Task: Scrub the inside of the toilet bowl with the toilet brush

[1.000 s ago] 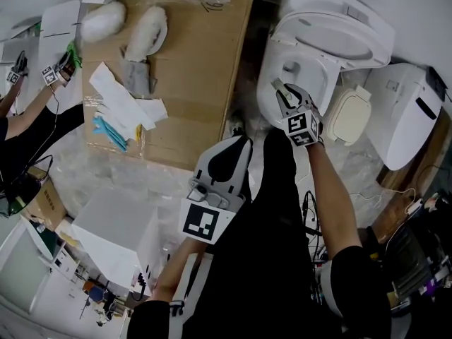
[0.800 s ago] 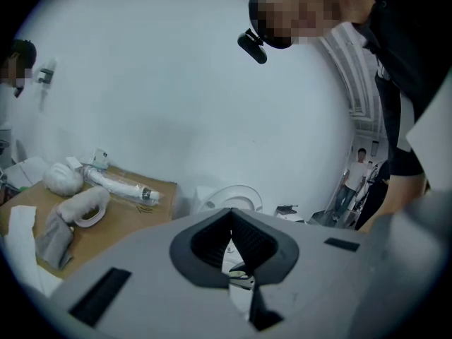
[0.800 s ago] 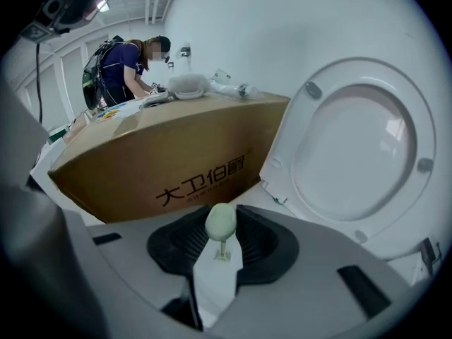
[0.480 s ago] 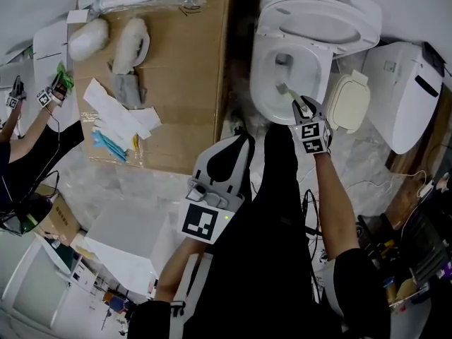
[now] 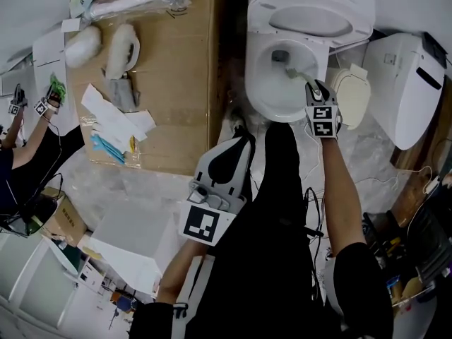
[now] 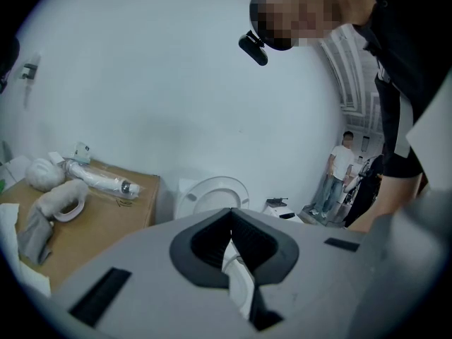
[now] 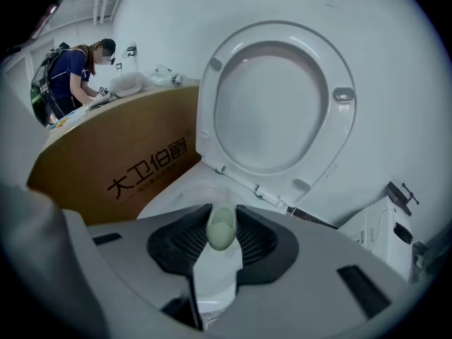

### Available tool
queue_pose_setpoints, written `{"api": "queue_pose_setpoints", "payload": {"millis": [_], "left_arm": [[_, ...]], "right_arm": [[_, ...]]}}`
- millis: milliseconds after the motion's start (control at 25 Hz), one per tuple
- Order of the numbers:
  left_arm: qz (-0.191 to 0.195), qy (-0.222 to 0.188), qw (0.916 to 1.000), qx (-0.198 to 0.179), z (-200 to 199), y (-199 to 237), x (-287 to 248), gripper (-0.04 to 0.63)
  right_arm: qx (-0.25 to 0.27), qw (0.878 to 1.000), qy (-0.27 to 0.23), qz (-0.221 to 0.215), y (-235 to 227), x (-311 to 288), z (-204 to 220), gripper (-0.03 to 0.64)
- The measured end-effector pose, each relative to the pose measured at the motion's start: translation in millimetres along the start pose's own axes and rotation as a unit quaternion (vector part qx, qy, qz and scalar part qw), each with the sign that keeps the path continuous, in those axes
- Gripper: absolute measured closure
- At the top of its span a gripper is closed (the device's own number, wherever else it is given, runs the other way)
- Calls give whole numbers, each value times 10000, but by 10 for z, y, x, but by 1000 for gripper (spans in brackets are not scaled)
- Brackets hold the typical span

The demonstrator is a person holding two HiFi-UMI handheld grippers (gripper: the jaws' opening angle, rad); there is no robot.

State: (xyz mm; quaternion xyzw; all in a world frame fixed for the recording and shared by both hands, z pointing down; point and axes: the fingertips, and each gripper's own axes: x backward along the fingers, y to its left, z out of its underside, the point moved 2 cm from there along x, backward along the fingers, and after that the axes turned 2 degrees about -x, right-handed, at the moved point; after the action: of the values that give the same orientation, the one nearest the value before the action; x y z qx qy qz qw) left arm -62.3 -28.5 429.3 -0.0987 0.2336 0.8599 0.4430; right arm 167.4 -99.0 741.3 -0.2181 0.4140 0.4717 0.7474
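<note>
The white toilet bowl (image 5: 265, 90) stands open with its seat and lid (image 5: 311, 16) raised. My right gripper (image 5: 315, 89) hangs over the bowl's right rim, shut on the pale green handle of the toilet brush (image 5: 296, 73), which slants down into the bowl. In the right gripper view the handle's end (image 7: 221, 228) sits pinched between the jaws of my right gripper (image 7: 220, 240), with the raised seat (image 7: 279, 104) behind. My left gripper (image 5: 242, 142) is held low by my legs, away from the bowl, shut with nothing in it (image 6: 231, 216).
A large cardboard box (image 5: 183, 83) left of the toilet carries wrapped parts and papers. A second white toilet piece (image 5: 409, 83) and a cream lid (image 5: 351, 97) lie to the right. Another person (image 5: 28, 147) works at the far left. Cables trail on the floor (image 5: 311, 210).
My right gripper has carried the brush from the bowl's front rim across to its right side. The left gripper has stayed where it was.
</note>
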Motion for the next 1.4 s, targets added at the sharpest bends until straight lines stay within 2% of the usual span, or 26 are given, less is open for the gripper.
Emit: {"api": "queue_pose_setpoints", "payload": {"millis": [160, 360, 560, 680, 1040, 1400], "left_arm": [[-68, 27, 10000, 19, 27, 1, -19, 588], [-144, 24, 9999, 33, 44, 45, -17, 588], [-191, 57, 9998, 36, 59, 111, 25, 588], [-198, 52, 9998, 34, 60, 150, 54, 588], [-61, 51, 10000, 19, 37, 158, 60, 588], [60, 90, 9999, -44, 36, 109, -22, 588]], "right_arm": [[-172, 9996, -146, 153, -158, -160, -194, 500], [-622, 9972, -345, 247, -233, -311, -405, 500], [-1160, 9921, -451, 179, -121, -414, -501, 500], [-1312, 9902, -476, 39, 37, -432, -526, 500], [-893, 9953, -206, -316, 448, -123, -240, 500], [-731, 9970, 218, -87, 169, 64, 250, 500]]}}
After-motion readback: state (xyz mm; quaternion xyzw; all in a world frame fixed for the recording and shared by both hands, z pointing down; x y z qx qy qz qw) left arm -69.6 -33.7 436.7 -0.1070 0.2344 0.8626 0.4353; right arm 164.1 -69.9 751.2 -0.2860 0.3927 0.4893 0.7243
